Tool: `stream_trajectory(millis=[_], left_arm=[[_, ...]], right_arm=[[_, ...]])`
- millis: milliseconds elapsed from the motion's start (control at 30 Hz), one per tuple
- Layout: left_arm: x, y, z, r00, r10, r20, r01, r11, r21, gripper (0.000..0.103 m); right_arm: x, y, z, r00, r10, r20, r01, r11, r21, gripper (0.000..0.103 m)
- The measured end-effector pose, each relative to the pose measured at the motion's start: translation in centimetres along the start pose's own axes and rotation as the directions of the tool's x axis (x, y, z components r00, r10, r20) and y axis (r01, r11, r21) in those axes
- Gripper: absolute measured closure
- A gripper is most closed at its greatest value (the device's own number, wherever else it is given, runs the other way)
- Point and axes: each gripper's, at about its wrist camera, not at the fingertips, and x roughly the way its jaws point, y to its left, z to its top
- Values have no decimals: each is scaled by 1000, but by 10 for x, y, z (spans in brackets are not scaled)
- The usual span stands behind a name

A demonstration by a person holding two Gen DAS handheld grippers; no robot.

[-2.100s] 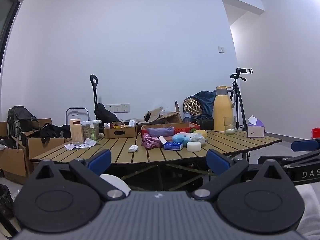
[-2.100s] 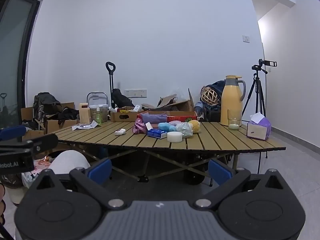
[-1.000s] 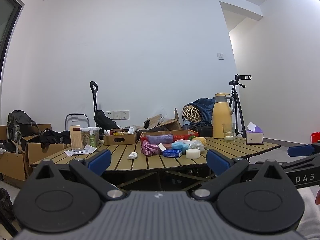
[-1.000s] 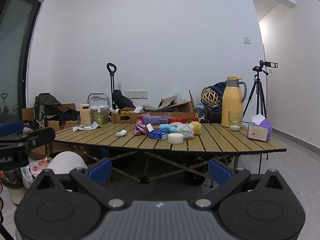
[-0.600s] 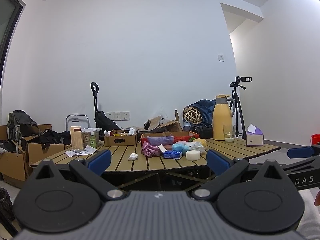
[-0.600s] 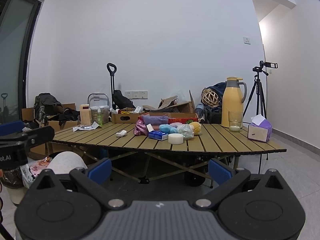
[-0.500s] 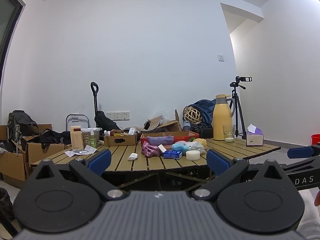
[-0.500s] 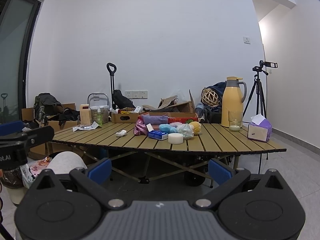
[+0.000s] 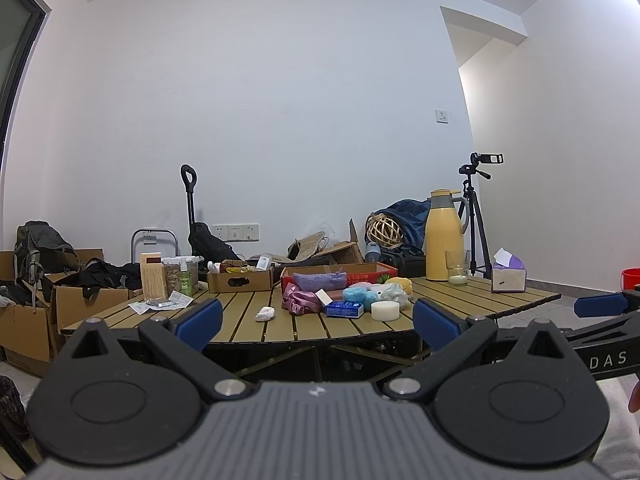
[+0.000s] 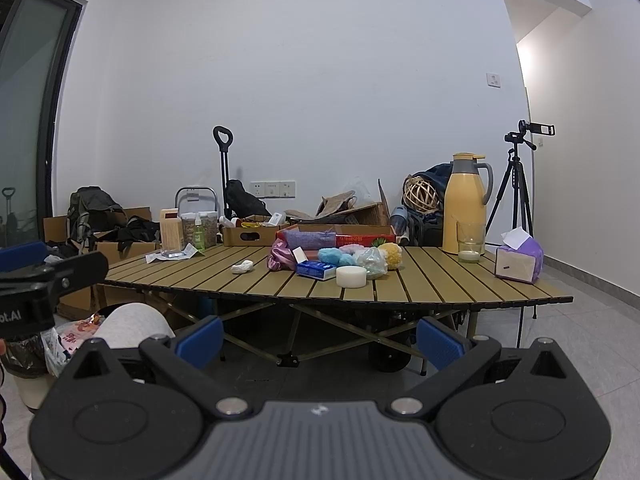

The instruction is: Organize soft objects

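Note:
A cluster of soft things lies mid-table: a pink satin scrunchie, blue fluffy balls, a yellow pompom, a white round sponge, a small white wad and a purple pouch in a red box. My left gripper and my right gripper are open and empty, well short of the wooden slat table.
A blue tissue pack, a yellow thermos, a glass, a purple tissue box and a cardboard box stand on the table. A tripod, bags and cartons surround it. A grey-clad knee is low left.
The left wrist view dipped toward the table edge, then rose back. Both grippers stay open and nearly still over the last half second.

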Motion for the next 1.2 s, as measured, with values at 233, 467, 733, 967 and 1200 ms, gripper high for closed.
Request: stream_trajectory(millis=[233, 467, 733, 967, 1200], left_arm=[[0, 0, 0, 1000, 0, 0, 0, 1000, -1, 0], [0, 0, 0, 1000, 1, 0, -1, 1000, -1, 0], [0, -1, 0, 1000, 0, -1, 0, 1000, -2, 0], [8, -2, 1, 1000, 0, 2, 0, 1000, 0, 0], [60, 6, 5, 999, -9, -34, 8, 999, -35, 0]], right_arm=[[-1, 0, 0, 1000, 2, 3, -2, 1000, -1, 0], [-2, 0, 0, 1000, 2, 2, -2, 1000, 0, 0], [-1, 1, 1, 1000, 3, 4, -3, 1000, -2, 0], [5, 1, 5, 1000, -7, 25, 7, 1000, -9, 0], [48, -5, 19, 998, 2, 58, 0, 999, -42, 0]])
